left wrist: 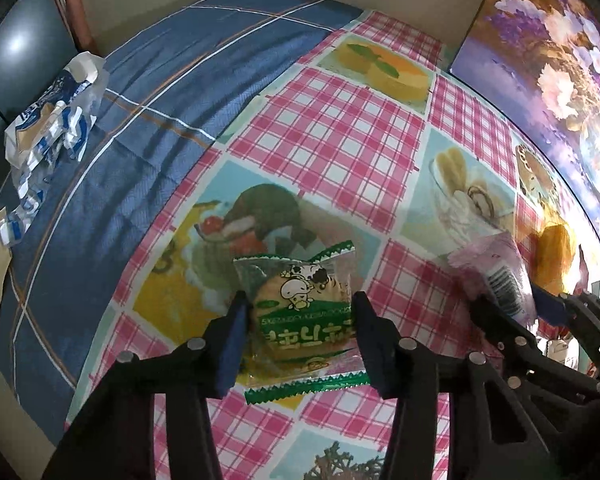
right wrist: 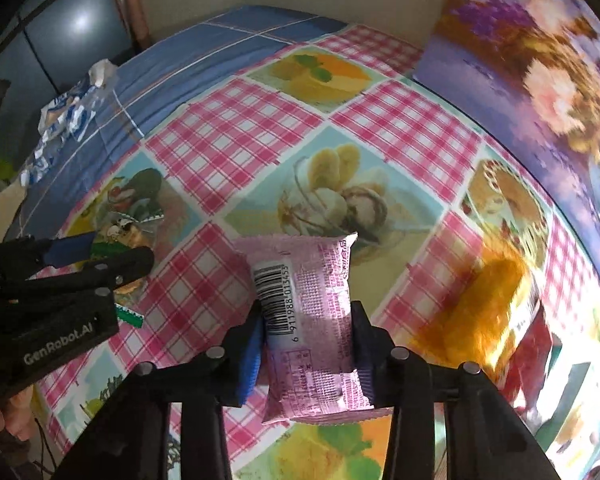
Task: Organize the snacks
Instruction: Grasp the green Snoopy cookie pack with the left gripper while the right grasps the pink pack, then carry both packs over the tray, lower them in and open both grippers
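My left gripper (left wrist: 300, 312) is shut on a green snack packet (left wrist: 300, 312) with a cartoon cow, held above the pink checked tablecloth (left wrist: 332, 136). My right gripper (right wrist: 306, 320) is shut on a pink snack packet (right wrist: 312, 320) with a barcode, also held above the cloth. The pink packet (left wrist: 496, 272) and the right gripper (left wrist: 540, 304) show at the right of the left wrist view. The left gripper (right wrist: 100, 252) with the green packet (right wrist: 128, 232) shows at the left of the right wrist view.
A crumpled blue and white wrapper (left wrist: 48, 128) lies on the blue cloth (left wrist: 180, 80) at the far left. A purple floral panel (left wrist: 560, 60) stands along the right. Blurred orange and red packets (right wrist: 492, 312) lie at the right edge.
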`<state>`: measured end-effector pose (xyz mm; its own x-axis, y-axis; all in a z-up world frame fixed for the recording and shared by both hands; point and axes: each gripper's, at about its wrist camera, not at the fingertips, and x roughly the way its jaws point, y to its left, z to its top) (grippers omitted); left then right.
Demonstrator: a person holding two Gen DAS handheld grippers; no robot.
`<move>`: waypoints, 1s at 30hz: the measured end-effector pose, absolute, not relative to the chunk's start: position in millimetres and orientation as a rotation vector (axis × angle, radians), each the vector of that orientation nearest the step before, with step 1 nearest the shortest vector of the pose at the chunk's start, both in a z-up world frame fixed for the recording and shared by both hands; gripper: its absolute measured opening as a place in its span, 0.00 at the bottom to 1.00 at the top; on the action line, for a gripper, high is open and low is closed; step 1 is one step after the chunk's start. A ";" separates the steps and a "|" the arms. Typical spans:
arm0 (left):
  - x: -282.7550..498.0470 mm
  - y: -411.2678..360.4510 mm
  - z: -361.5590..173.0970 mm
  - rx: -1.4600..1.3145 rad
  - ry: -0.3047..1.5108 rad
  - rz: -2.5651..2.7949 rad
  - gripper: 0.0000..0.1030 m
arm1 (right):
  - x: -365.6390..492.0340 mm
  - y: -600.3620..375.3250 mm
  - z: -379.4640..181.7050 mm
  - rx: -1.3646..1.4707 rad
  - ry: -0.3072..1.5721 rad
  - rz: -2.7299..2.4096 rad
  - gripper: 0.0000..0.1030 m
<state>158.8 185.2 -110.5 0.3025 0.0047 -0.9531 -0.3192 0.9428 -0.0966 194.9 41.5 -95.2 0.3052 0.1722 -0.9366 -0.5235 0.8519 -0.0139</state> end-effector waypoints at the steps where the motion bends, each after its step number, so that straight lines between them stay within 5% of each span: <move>1: 156.5 183.2 -108.5 -0.294 1.247 0.218 0.50 | 192.6 37.2 -93.8 -0.324 1.175 0.469 0.41; 30: 119.5 42.6 -14.1 -0.210 1.156 0.077 0.50 | 118.3 -136.9 -18.1 0.145 1.049 0.103 0.41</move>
<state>119.5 42.6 -14.1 0.4026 -0.0477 -0.9141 -0.1680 0.9778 -0.1250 118.3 -136.9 -18.1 0.4949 0.1540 -0.8552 -0.0158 0.9856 0.1683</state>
